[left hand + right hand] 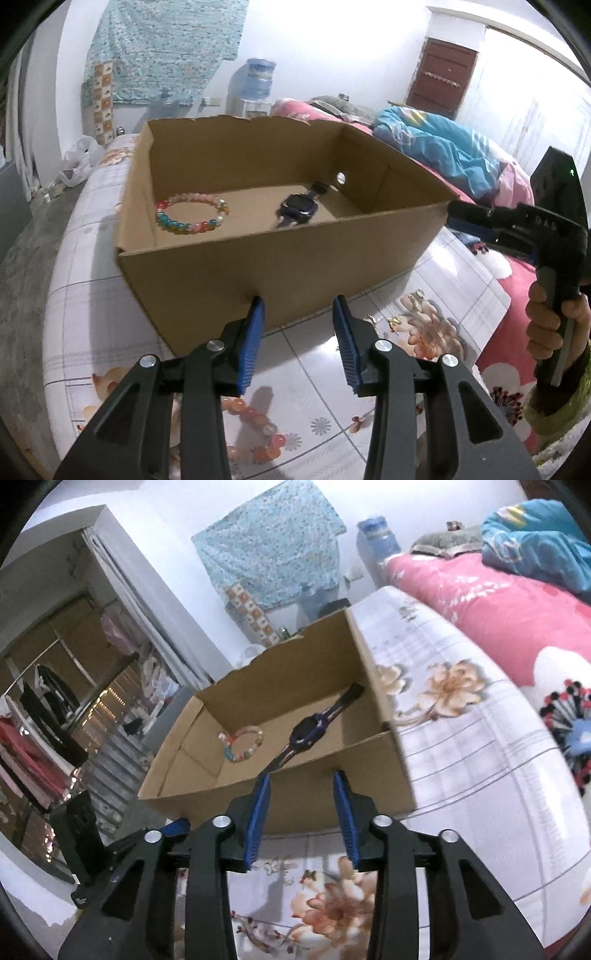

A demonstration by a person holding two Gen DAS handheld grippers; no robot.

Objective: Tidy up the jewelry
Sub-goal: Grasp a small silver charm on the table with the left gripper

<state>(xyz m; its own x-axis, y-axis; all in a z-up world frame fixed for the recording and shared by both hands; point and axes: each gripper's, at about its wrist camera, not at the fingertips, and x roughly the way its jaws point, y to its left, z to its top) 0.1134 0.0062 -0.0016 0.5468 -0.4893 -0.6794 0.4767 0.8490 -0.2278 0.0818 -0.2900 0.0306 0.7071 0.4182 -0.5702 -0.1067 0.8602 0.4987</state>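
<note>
In the left wrist view the left gripper stands apart, empty, at frame bottom before the box. Inside lie a bead bracelet at left and a watch mid-frame. An orange bracelet lies on the sheet below. The right gripper is likewise apart, empty.

orange bead bracelet partly hidden, perhaps behind left gripper.

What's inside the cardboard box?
Inside the box lie a colourful bead bracelet and a dark watch. The front wall hides part of the floor and the watch strap's near end.
</note>
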